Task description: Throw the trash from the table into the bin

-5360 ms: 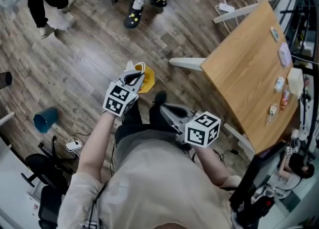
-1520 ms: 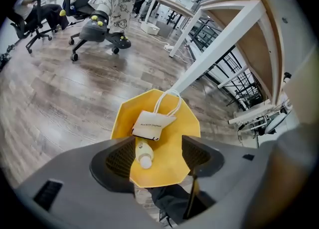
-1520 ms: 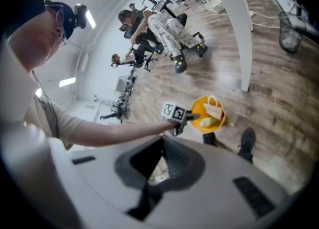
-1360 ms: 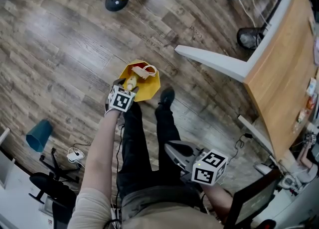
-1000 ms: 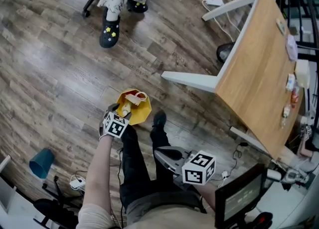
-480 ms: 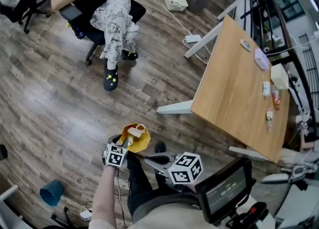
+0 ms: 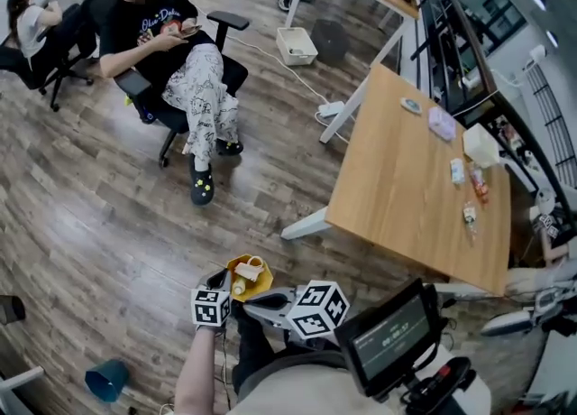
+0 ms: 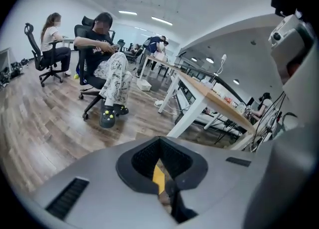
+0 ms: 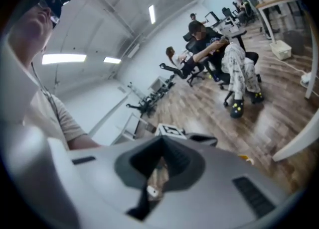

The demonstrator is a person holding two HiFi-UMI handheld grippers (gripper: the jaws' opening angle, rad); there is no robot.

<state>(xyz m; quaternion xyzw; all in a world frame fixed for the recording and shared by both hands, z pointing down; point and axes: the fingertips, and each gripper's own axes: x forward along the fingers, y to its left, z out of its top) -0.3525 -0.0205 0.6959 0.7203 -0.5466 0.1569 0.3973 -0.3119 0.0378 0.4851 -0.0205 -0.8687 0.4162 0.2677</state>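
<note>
L gripper (image 7: 221, 282) jaws just snapped shut, nothing betw. them, hanging over the left rim of the yellow bin (image 7: 266, 280) on the floor. Bin stood upright, mouth up. Pale trash (image 7: 250, 270) lay inside, too small to read its long axis. R gripper (image 7: 251, 301) was clenched, empty. Small bits (image 7: 469, 214) sat along the table (image 7: 397, 188) far edge.

Beige shirt (image 7: 297, 400), dark trousers (image 7: 253, 351) — left gripper (image 7: 220, 281) and right gripper (image 7: 246, 299) grey, with black-and-white marker cubes (image 7: 317, 309).

Right gripper (image 9: 159, 163) with fingers (image 9: 135, 162) together.
</note>
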